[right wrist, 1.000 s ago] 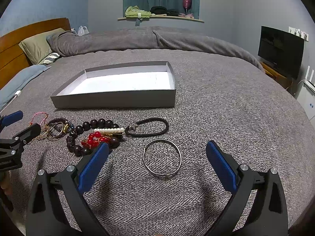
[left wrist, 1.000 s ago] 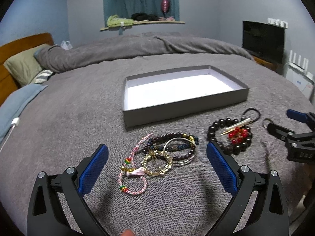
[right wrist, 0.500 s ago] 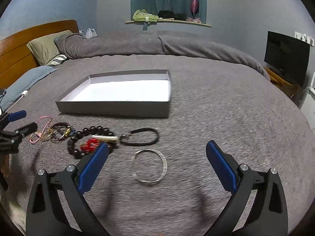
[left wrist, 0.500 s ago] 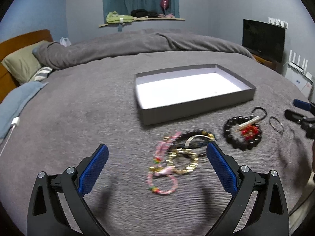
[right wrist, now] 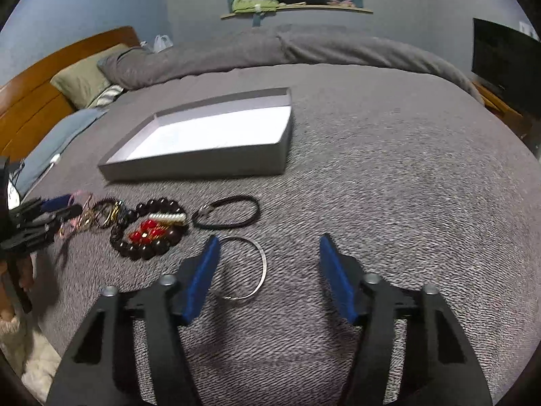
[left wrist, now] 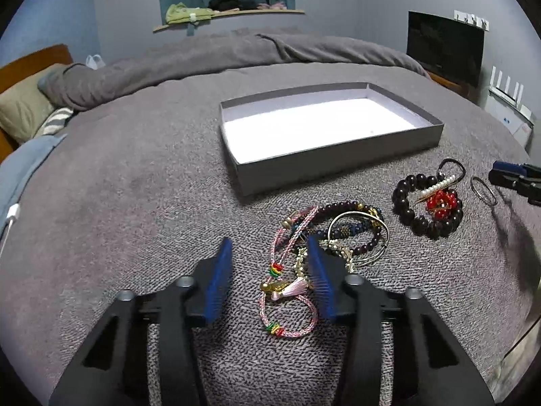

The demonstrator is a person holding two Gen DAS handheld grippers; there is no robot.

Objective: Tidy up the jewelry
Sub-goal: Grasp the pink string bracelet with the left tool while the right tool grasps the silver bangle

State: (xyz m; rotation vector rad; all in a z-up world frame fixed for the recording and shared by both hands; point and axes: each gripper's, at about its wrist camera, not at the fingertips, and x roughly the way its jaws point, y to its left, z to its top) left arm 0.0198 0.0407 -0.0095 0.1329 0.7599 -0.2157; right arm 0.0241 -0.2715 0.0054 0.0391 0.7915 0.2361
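Observation:
A grey box (left wrist: 338,165) with a white floor lies on the grey bedspread; it also shows in the right wrist view (right wrist: 203,169). In front of it lies a tangle of bracelets (left wrist: 341,230). My left gripper (left wrist: 270,277) is open, low over a pink cord bracelet (left wrist: 290,291) with a tassel, its fingers either side of it. To the right lie a dark bead bracelet (left wrist: 426,203) with red beads and pearls, and a thin silver ring (left wrist: 483,191). My right gripper (right wrist: 267,270) is open, its left finger (right wrist: 199,277) over the silver bangle (right wrist: 260,267). A black cord bracelet (right wrist: 226,216) lies beyond.
The bed's wooden headboard (right wrist: 40,94) and pillows (right wrist: 84,77) are at the left. A rolled grey duvet (left wrist: 236,54) lies across the back. A TV (left wrist: 443,47) stands at the right. A window shelf (left wrist: 230,17) holds clothes.
Both grippers have narrowed their jaws and dropped towards the bedspread. The left gripper now straddles the pink cord bracelet; the right gripper has come over the silver bangle.

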